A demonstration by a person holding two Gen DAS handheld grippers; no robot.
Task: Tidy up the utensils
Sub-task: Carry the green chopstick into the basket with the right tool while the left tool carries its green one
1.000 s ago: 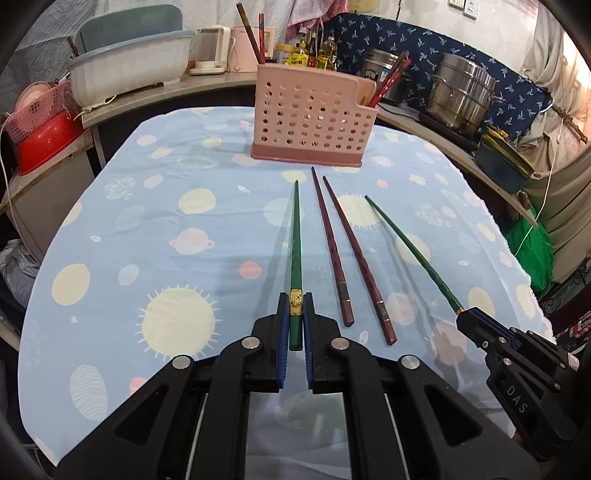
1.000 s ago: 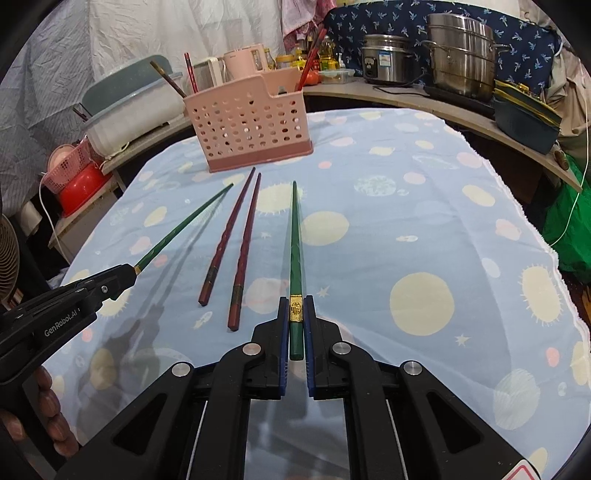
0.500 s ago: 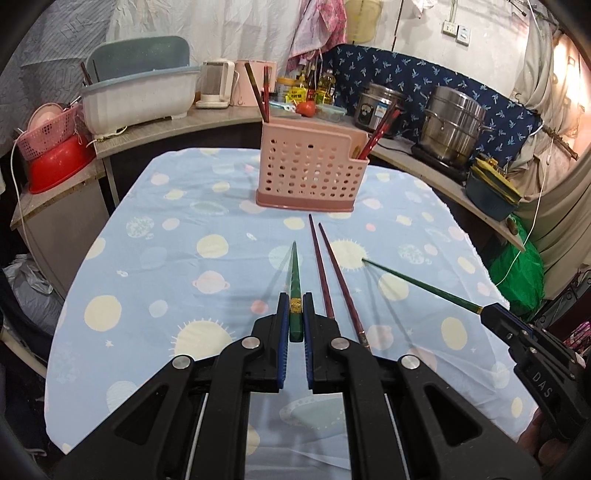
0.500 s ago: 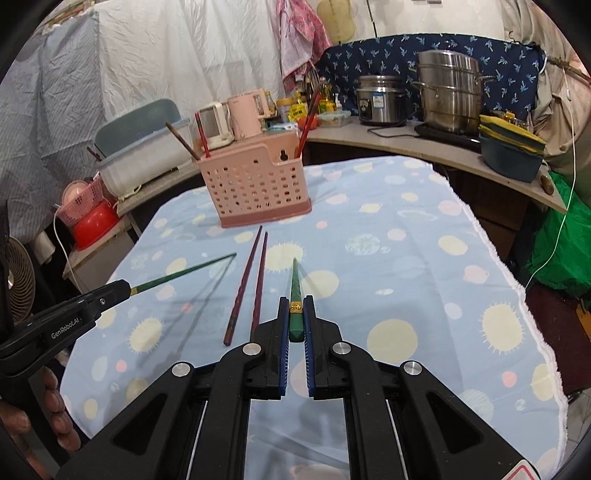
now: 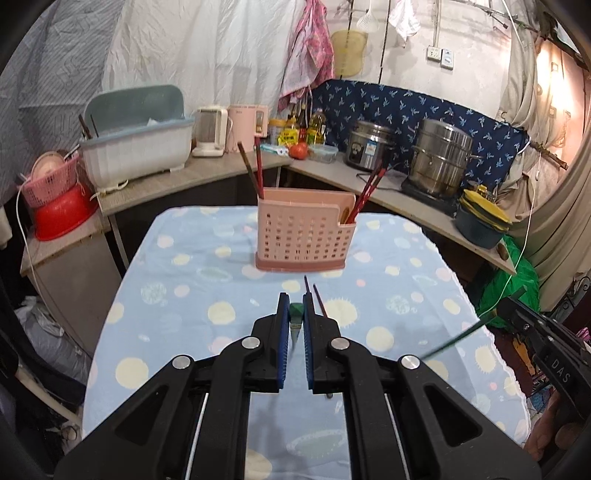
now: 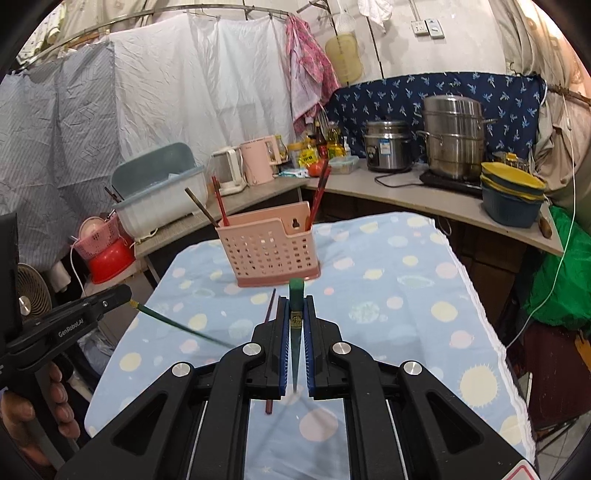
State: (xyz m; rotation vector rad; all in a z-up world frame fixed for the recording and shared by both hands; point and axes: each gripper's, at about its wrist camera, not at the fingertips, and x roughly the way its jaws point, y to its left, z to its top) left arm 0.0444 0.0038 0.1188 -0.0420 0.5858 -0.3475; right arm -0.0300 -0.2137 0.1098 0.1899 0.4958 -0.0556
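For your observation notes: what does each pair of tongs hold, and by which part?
Each holds one green chopstick near its thick butt end: left tongs, chopstick; right tongs, chopstick.

Back wall hung with white sheets [image 6: 207, 85]; a pink cloth [image 6: 306, 62] hangs from a line above. Wall socket [image 6: 424, 27] upper right. L-shaped counter [image 6: 406, 195] runs along the back and right side, backed by a navy patterned cloth [image 6: 443, 96]. On the counter: steel steamer pot [image 6: 452, 136], rice cooker [image 6: 388, 146], pink kettle [image 6: 258, 160], bottles [image 6: 321, 142], stacked bowls [image 6: 511, 197], white dish bin [image 6: 162, 203]. Table under a blue dotted cloth [image 6: 406, 295]. Red basin [image 6: 110, 260] at left, fan [image 6: 31, 299] at far left. Warm light on curtain [image 5: 554, 110] at right.
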